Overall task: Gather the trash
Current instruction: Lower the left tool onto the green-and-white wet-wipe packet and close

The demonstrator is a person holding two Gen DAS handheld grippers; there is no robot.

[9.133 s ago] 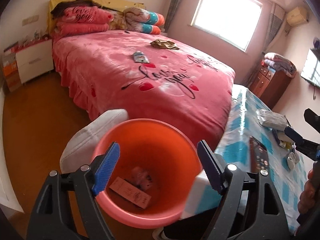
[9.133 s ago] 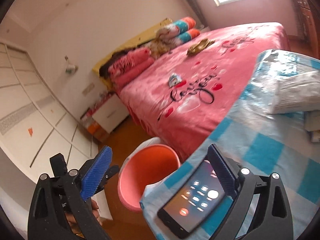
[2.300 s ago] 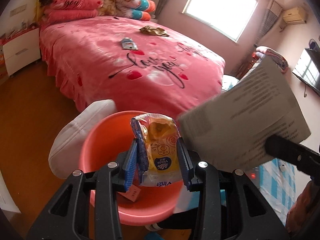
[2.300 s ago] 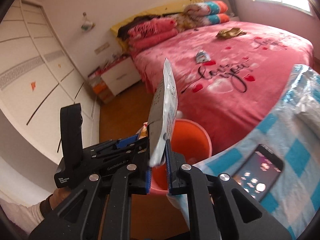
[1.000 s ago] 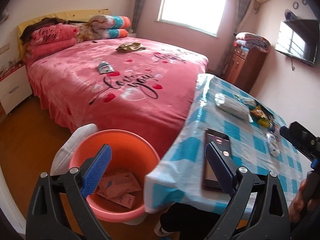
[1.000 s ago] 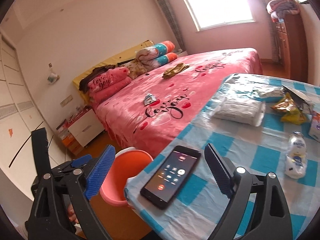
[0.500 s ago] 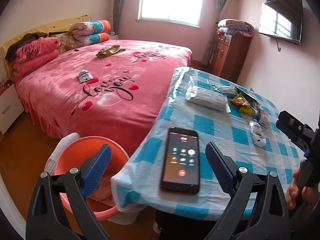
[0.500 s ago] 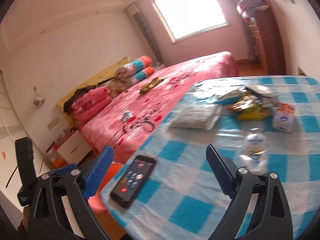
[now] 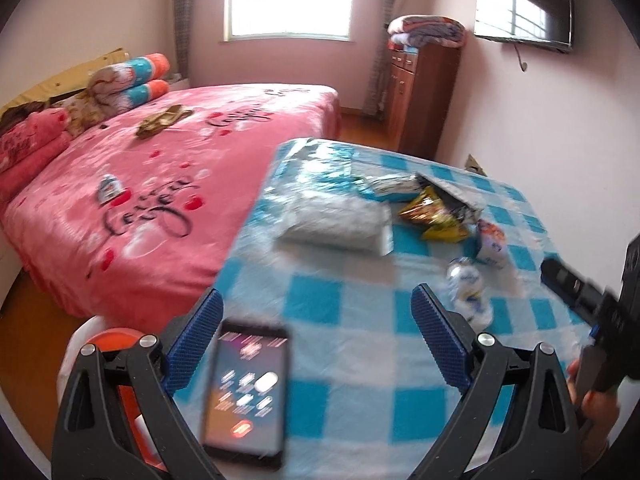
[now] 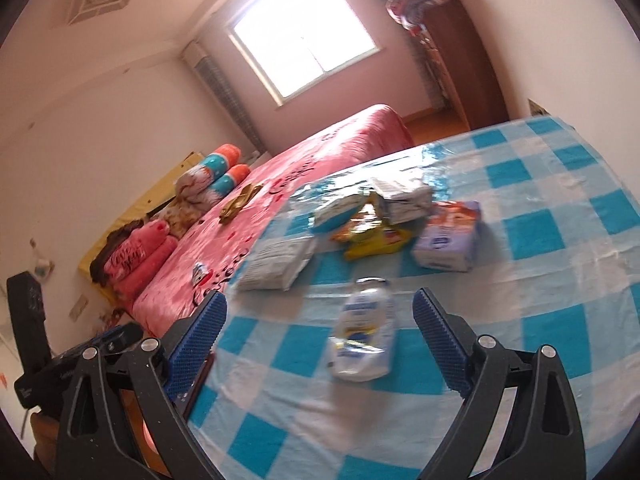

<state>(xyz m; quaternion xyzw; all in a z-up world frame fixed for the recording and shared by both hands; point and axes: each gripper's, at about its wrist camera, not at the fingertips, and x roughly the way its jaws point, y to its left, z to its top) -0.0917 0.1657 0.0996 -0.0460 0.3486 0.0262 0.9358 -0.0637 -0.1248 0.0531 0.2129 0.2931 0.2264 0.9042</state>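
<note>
Both grippers had swung away from the orange bin (image 9: 116,336) since the frames of a second before, and we now faced across the checked table (image 10: 540,300) instead of down at the floor. We held the right gripper (image 10: 320,336) with its jaws spread wide and empty, tilted over the near part of the table. A small crushed plastic bottle (image 10: 362,332) lay on its side just ahead of this gripper, centred between the two fingers but not touching either. We judged this bottle to be the next item of trash: light, thin-walled, smooth and liable to slip or roll, with no weight to resist a push. We would take it across the labelled middle of the body, where the wall is broadest, and close gently, since the shell would buckle further. Beyond the bottle lay a tissue pack (image 10: 448,240), yellow snack wrappers (image 10: 372,236) and a white plastic packet (image 10: 276,264), all well ahead of the fingers. We held the left gripper (image 9: 318,340) equally wide and empty, level and low at the table's near edge. A phone (image 9: 246,392) with a lit screen lay directly below it, nearer its left finger; we did not treat this as trash. The bin sat behind and below the left finger, only its rim showing. The right gripper appeared at the far right of the left view, beside the bottle. Motion blur obscured the label print.
</note>
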